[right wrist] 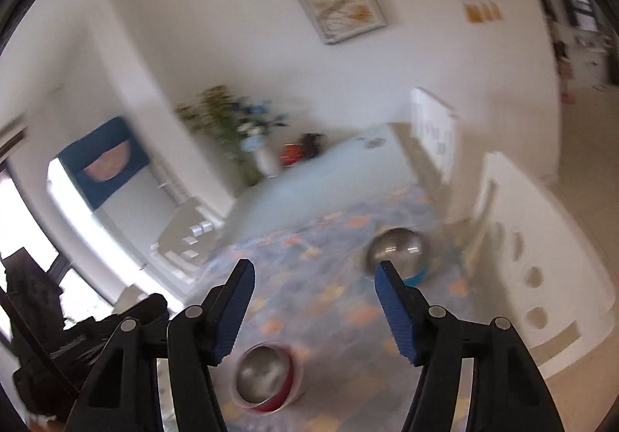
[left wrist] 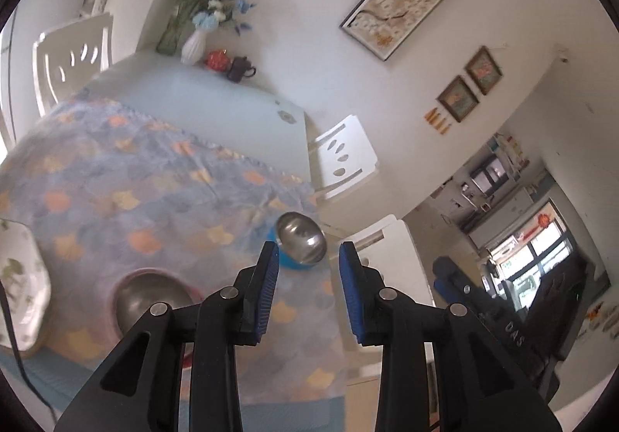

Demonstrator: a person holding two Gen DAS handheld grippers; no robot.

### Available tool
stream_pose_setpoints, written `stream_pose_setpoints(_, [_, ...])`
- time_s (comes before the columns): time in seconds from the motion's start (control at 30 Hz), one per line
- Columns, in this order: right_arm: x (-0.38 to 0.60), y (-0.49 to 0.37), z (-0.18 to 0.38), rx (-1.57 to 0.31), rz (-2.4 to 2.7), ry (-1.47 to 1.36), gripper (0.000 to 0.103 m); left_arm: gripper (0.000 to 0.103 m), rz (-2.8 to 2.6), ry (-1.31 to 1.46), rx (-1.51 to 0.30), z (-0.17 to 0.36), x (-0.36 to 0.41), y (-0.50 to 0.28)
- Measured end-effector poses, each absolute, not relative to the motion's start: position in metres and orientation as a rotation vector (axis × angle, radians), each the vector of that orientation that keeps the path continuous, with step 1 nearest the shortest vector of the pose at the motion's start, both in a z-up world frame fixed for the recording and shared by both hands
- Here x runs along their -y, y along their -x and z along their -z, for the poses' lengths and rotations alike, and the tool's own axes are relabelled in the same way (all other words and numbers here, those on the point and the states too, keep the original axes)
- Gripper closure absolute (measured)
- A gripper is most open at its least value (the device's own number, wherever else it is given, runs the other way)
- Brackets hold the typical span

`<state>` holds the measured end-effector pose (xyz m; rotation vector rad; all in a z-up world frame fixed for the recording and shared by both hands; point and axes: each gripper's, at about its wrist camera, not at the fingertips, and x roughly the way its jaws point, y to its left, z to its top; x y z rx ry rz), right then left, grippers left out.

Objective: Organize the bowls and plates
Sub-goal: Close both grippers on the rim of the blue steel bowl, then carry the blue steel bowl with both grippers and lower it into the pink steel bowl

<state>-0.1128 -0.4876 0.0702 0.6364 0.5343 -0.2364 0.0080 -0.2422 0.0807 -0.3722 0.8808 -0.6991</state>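
Observation:
A steel bowl with a red outside (left wrist: 153,300) (right wrist: 265,378) sits on the patterned tablecloth (left wrist: 135,180), near me. A steel bowl with a blue outside (left wrist: 301,242) (right wrist: 400,248) sits tilted near the table's right edge. A white plate with a green leaf print (left wrist: 19,277) lies at the far left of the left wrist view. My left gripper (left wrist: 308,258) is open and empty, above the cloth, just in front of the blue bowl. My right gripper (right wrist: 315,273) is open and empty, above the cloth between the two bowls.
White chairs (left wrist: 344,157) (right wrist: 530,262) stand along the table's right side, another chair (left wrist: 69,57) at the far left. A white vase with flowers (left wrist: 195,45), a red teapot (left wrist: 216,60) and a dark teapot (left wrist: 240,68) stand at the table's far end.

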Motion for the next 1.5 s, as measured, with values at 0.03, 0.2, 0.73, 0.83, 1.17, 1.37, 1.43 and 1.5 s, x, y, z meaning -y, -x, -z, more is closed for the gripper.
stream_pose_setpoints(0.03, [0.499,0.109,-0.066,-0.539,0.248,-0.655,0.041,0.074,0.692,0.39,-0.9,-0.076,0.257,-0.017])
stream_pose_setpoints(0.2, [0.555,0.067,-0.021,-0.639,0.311,-0.699,0.042,0.074,0.629,0.479,-1.067,-0.021,0.324,-0.068])
stream_pose_setpoints(0.73, [0.602,-0.037,0.149,-0.952,0.34,-0.768,0.058,0.074,0.431,0.391,-1.248,0.123,0.393,-0.129])
stream_pose_setpoints(0.83, [0.603,-0.049,0.166,-0.985,0.333,-0.766,0.064,0.074,0.444,0.4,-1.255,0.133,0.395,-0.131])
stream_pose_setpoints(1.17, [0.595,-0.054,0.18,-1.022,0.299,-0.719,0.09,0.076,0.506,0.389,-1.309,0.149,0.402,-0.133])
stream_pose_setpoints(1.37, [0.578,-0.035,0.151,-0.986,0.279,-0.695,0.09,0.076,0.539,0.357,-1.252,0.125,0.387,-0.109])
stream_pose_setpoints(1.43, [0.57,-0.027,0.136,-0.974,0.274,-0.696,0.09,0.076,0.555,0.357,-1.224,0.11,0.379,-0.1])
stream_pose_setpoints(1.5, [0.557,-0.017,0.115,-0.95,0.258,-0.695,0.09,0.076,0.565,0.369,-1.192,0.092,0.365,-0.088])
